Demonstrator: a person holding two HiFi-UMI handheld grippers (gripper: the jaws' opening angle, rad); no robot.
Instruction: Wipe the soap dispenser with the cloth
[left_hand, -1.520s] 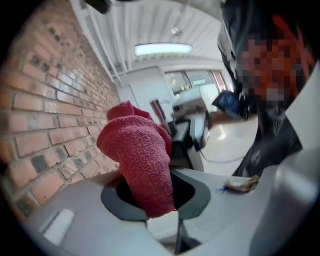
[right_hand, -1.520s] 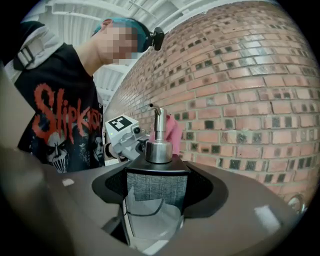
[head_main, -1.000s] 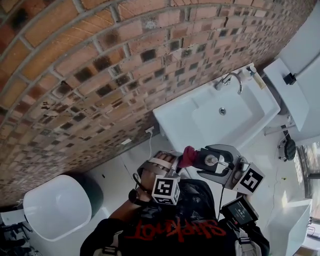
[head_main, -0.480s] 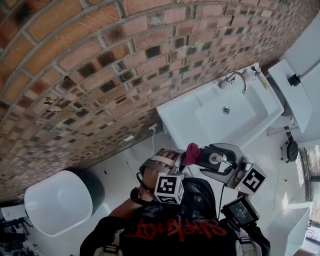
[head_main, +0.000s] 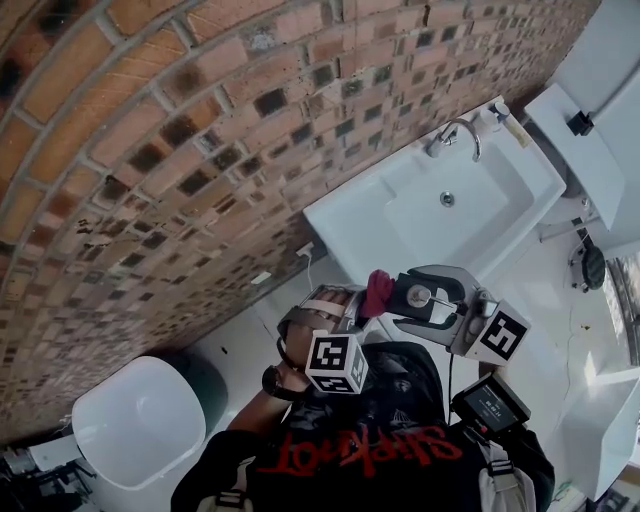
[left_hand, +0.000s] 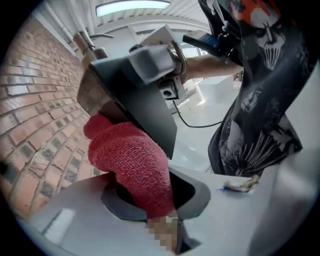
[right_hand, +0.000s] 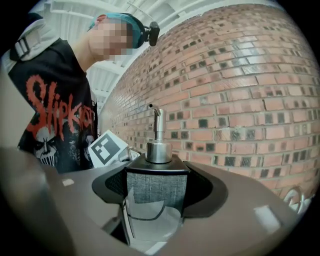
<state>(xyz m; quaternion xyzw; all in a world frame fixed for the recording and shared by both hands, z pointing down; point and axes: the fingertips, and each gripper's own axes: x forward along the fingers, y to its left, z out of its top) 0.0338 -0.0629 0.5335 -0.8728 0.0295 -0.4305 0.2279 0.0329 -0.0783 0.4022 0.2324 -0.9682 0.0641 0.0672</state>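
Fingers (right_hand: 240, 197) of the right gripper (head_main: 432, 318) are clamped on the lower body of the soap dispenser (right_hand: 157, 192), one on each side, and we find it held upright in the air before the person's chest, resting on no surface. Its metal pump (right_hand: 157, 130) stands clear above the jaws. Fingers (left_hand: 65, 215) of the left gripper (head_main: 362, 308) are closed on the red cloth (left_hand: 132, 160), whose bunched free end presses against one side face of the dispenser. We judge the wiping to be under way on that one face. How much of it has been covered we cannot tell, since no view shows a mark or smear either way. In our judgement the other faces, the top plate and the pump remain to be wiped. Just beyond the two grippers stands the white sink (head_main: 350, 225) with its tap (head_main: 455, 135), against the brick wall (head_main: 150, 150).
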